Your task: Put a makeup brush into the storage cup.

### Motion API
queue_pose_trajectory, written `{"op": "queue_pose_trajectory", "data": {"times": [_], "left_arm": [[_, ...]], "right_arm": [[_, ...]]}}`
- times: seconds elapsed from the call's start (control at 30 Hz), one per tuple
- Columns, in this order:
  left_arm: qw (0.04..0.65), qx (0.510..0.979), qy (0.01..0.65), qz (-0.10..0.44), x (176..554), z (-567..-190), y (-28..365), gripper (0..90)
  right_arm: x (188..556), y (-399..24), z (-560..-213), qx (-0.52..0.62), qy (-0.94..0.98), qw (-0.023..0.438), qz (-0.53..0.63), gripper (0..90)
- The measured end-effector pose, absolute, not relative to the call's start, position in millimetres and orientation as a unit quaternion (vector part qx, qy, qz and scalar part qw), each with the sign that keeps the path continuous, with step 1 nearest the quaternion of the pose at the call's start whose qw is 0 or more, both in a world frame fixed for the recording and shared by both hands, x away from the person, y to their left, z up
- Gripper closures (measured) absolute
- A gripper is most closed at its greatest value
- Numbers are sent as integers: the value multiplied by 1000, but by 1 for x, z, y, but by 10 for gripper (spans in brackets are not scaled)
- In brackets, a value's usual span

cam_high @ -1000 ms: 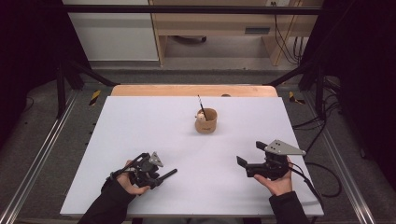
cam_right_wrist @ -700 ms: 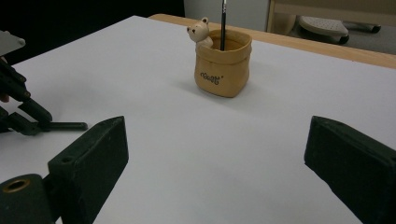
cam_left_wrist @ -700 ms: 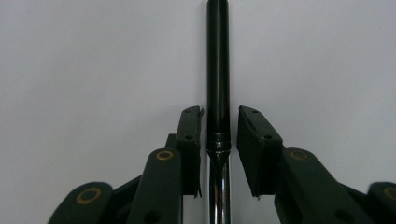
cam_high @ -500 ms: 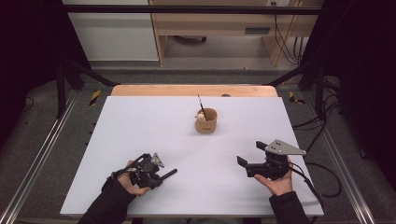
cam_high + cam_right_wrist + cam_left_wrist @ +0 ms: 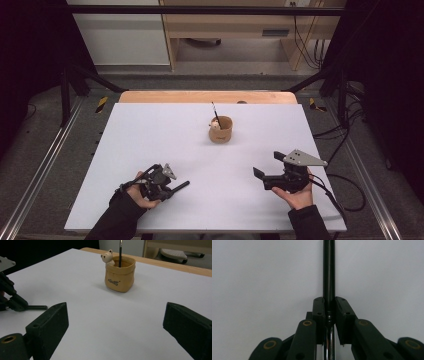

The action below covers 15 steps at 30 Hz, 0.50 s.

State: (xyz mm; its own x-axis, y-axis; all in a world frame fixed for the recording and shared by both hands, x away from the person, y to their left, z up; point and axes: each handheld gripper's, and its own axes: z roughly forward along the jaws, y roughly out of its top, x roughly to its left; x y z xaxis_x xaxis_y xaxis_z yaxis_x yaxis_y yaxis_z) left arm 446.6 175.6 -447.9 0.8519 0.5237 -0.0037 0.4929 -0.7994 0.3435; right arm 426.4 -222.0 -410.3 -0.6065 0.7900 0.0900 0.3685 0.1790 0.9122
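- A thin black pen (image 5: 329,270) is gripped in the left tongs (image 5: 170,187), whose jaws have just been closing on it; the pads are pressed on its barrel where black meets a chrome section.
- The pen lies near the surface (image 5: 150,130), well in front of the tan pen cup (image 5: 221,131) and to its left.
- Its long axis runs roughly level, its free end pointing toward the right tongs (image 5: 261,176).
- It is judged light, stiff and smooth, so liable to swivel; a hold nearer mid-barrel would be steadier.
- The right tongs are spread wide and empty.
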Motion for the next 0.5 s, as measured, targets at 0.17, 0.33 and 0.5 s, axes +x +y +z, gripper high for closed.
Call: {"op": "queue_pose_trajectory", "data": {"times": [0.17, 0.33, 0.5], "left_arm": [[168, 948, 264, 49, 446, -448, 176, 787], [168, 950, 258, 55, 445, -448, 175, 789], [175, 951, 248, 60, 444, -445, 175, 790]], "right_arm": [[426, -222, -410, 392, 739, 208, 507, 68], [426, -222, -410, 390, 740, 209, 507, 68], [426, -222, -410, 389, 741, 208, 507, 68]]}}
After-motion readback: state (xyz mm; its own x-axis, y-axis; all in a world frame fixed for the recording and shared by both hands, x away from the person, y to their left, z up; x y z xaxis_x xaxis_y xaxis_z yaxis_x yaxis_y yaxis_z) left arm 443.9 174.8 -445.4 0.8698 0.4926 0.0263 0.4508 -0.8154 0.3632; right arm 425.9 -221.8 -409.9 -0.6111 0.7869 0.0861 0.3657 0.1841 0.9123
